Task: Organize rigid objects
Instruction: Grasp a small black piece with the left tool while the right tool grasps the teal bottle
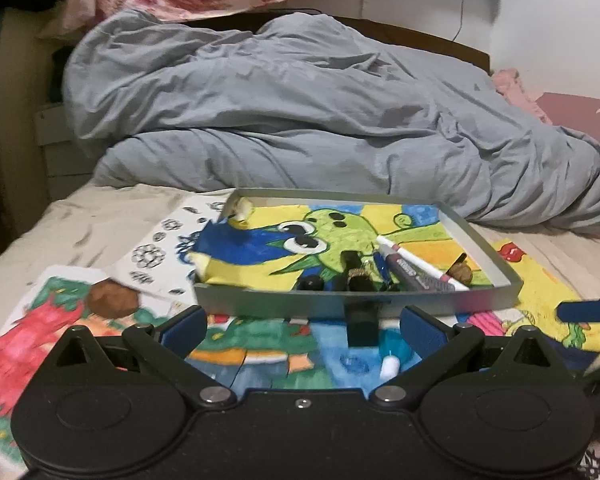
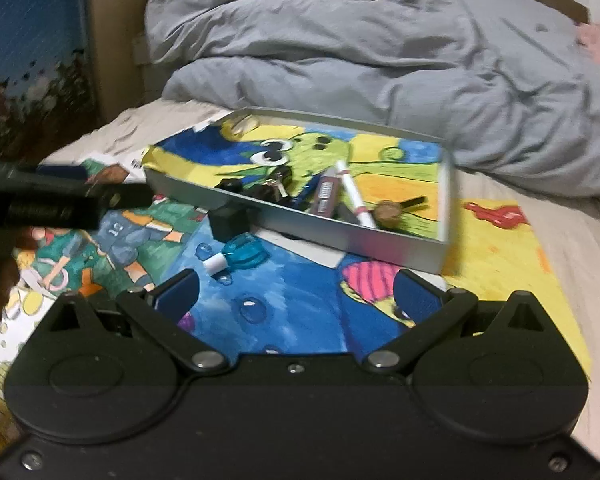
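A shallow grey tray (image 1: 480, 297) lies on the bed with a green-creature drawing inside. It holds a white and pink marker (image 1: 400, 254), a purple tube (image 1: 418, 278), a walnut (image 1: 461, 274) and small black caps (image 1: 312, 282). Just outside its near wall stand a black block (image 1: 362, 326) and a blue clear piece with a white cap (image 1: 391, 354). My left gripper (image 1: 303, 326) is open, with the block ahead between its fingers, untouched. My right gripper (image 2: 298, 294) is open and empty above the blue drawing, short of the block (image 2: 228, 220) and the blue piece (image 2: 246, 254).
Colourful drawings (image 1: 260, 352) cover the sheet under the tray. A brown ball (image 1: 112, 300) rests on them at the left. A rumpled grey duvet (image 1: 300, 112) rises behind the tray. The left gripper's dark body (image 2: 60, 200) crosses the right wrist view at the left.
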